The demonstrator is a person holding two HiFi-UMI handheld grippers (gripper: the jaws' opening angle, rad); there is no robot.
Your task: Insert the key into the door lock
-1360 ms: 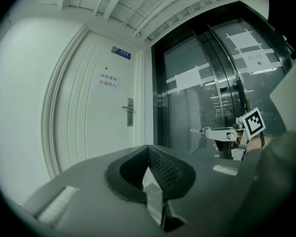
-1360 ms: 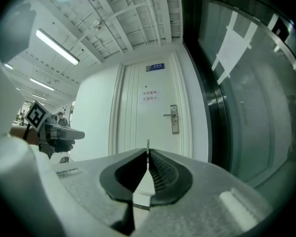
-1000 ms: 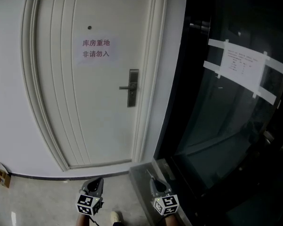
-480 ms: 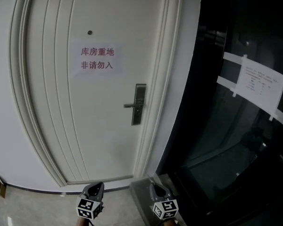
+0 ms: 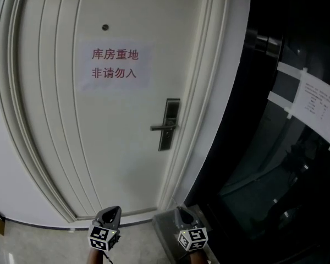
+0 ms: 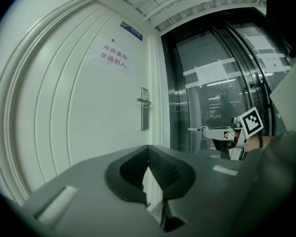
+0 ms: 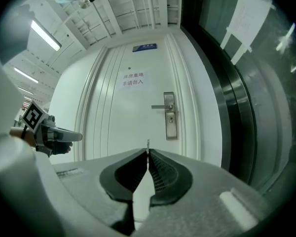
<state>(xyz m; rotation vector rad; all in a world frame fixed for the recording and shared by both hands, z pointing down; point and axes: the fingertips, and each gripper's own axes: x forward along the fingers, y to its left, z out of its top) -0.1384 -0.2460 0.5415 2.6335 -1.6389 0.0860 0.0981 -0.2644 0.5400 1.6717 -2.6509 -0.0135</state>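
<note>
Both grippers have advanced toward the white door [image 5: 115, 158] since the earlier frames, so the door lock [image 7: 170, 116] and the printed notice [image 5: 114, 63] now appear larger and lower in the head view. The right gripper [image 7: 148, 151] is clenched on the key [image 7: 148, 143]. The key's thin blade stands edge-on between the pad tips and projects forward past them. The door lock is ahead of the key tip, above it and slightly to its right, and well apart from it. The lever handle [image 7: 162, 106] extends leftward from the upper part of the lock plate, and the keyhole sits just below the handle. The left gripper [image 6: 148, 149] has its jaws closed together with nothing between them. It is held beside the right gripper, on that gripper's left, and also faces the door. A dark glass panel [image 5: 286, 164] runs along the right of the right gripper, with a taped sheet [image 5: 319, 106] fixed to it.
</note>
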